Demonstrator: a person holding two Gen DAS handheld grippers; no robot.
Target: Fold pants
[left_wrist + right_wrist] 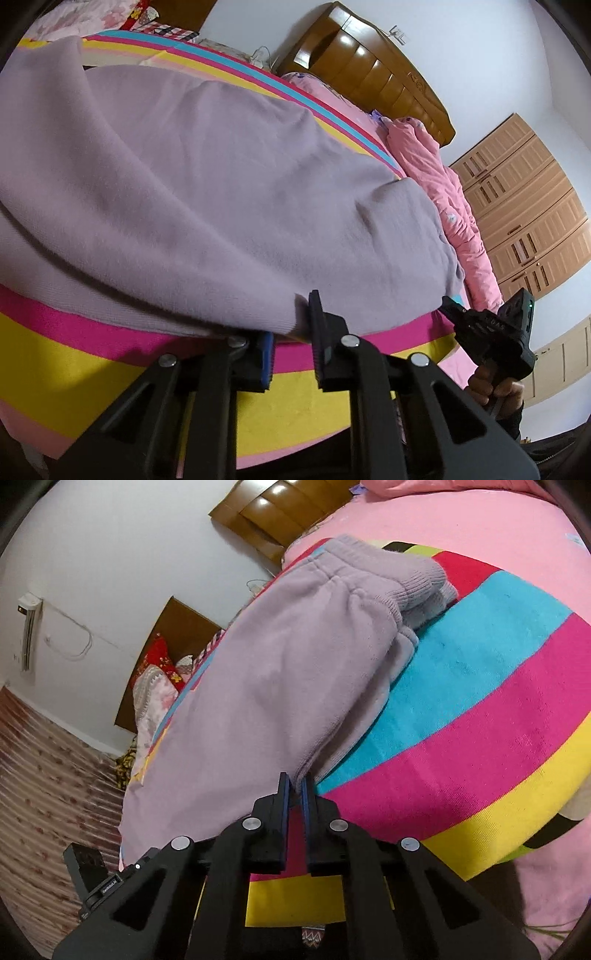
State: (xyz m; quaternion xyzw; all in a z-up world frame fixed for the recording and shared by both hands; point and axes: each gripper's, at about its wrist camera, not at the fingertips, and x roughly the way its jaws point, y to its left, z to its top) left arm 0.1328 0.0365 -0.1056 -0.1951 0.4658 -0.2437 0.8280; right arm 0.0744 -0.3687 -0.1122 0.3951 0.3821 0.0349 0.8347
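On the bed, both grippers (291,325) (295,788) pinch the pants (207,206)

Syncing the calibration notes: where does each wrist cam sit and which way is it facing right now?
Left wrist: on the left gripper, low at the bed edge, facing the lilac pants and headboard; the right gripper and holding hand show.
Right wrist: on the right gripper, facing along the pants toward their cuffs; part of the left gripper's body shows bottom left.
Shared: pants, striped blanket, headboard.
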